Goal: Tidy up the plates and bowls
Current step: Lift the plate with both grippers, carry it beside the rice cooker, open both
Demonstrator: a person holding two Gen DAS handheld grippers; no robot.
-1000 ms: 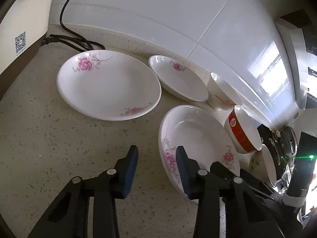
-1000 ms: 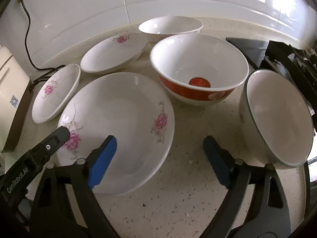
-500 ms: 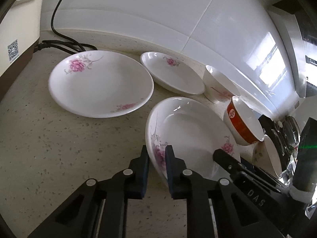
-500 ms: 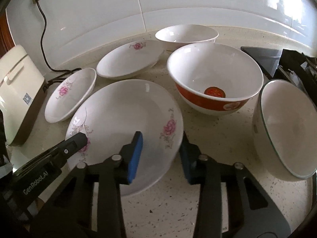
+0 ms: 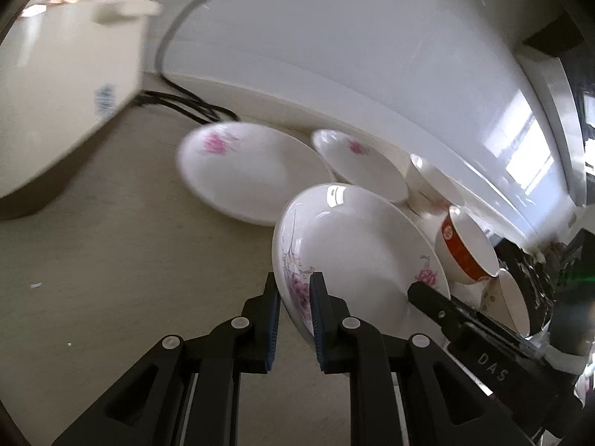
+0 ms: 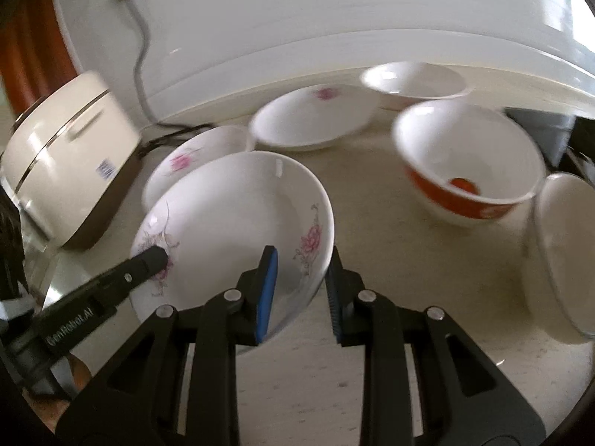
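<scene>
- The big white floral-print plate [image 6: 238, 223] is clamped at opposite rims by the left tongs [image 5: 293, 319] and right tongs [image 6: 301, 290], apparently lifted off the speckled surface [image 5: 111, 260].
- Should be kept level, then lowered onto the matching floral plate [image 5: 245, 171] behind.

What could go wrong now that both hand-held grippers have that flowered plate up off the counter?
1. The left hand-held gripper and right hand-held gripper pinch only the thin rim of the flowered plate, on opposite sides; glazed ceramic may slip out.
2. The plate is tilted and close to a second flowered plate, so their rims could knock.
3. The red bowl stands close on the right and could be clipped.
</scene>
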